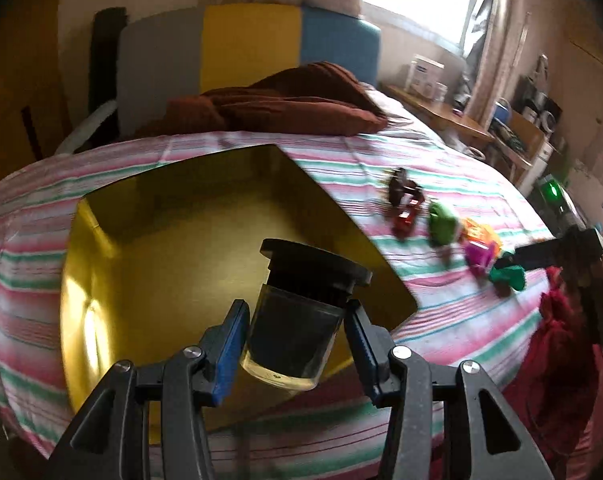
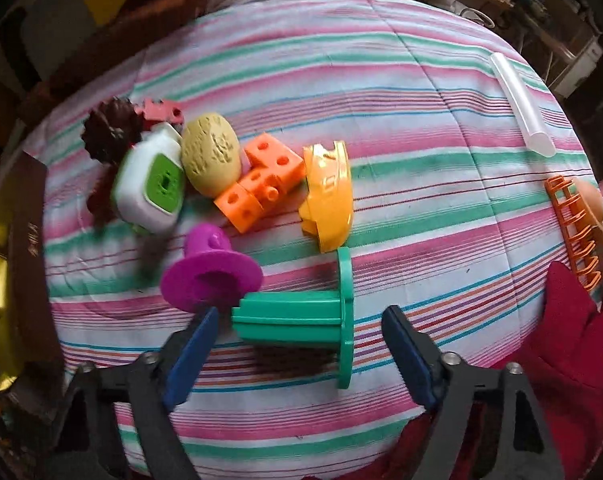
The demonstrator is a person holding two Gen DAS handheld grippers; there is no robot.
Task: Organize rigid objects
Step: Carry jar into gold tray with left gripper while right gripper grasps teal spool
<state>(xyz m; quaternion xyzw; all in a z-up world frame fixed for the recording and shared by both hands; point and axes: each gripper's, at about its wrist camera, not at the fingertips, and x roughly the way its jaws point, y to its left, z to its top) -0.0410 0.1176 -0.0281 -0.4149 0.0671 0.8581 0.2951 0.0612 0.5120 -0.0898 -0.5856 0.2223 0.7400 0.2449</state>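
My left gripper (image 1: 297, 308) is shut on a clear jar (image 1: 293, 332) with a wide black cap, tilted above the open gold-lined box (image 1: 161, 240) on the striped bed cover. My right gripper (image 2: 301, 314) points down at a green flanged toy piece (image 2: 297, 320) lying on its side between the blue pads (image 2: 193, 348). There is a gap on both sides, so the jaws are open. A purple flanged piece (image 2: 209, 276) lies just left of it. Behind are a yellow piece (image 2: 327, 196), orange holed blocks (image 2: 261, 184), a tan potato shape (image 2: 211, 156) and a white-and-green block (image 2: 149, 188).
A clear tube (image 2: 521, 104) and an orange rack (image 2: 577, 228) lie far right on the striped cover (image 2: 421, 160). Red cloth (image 2: 573, 336) bunches at the near right. The box's dark side (image 2: 29, 220) stands at the left edge. A brown blanket (image 1: 285, 104) lies behind the box.
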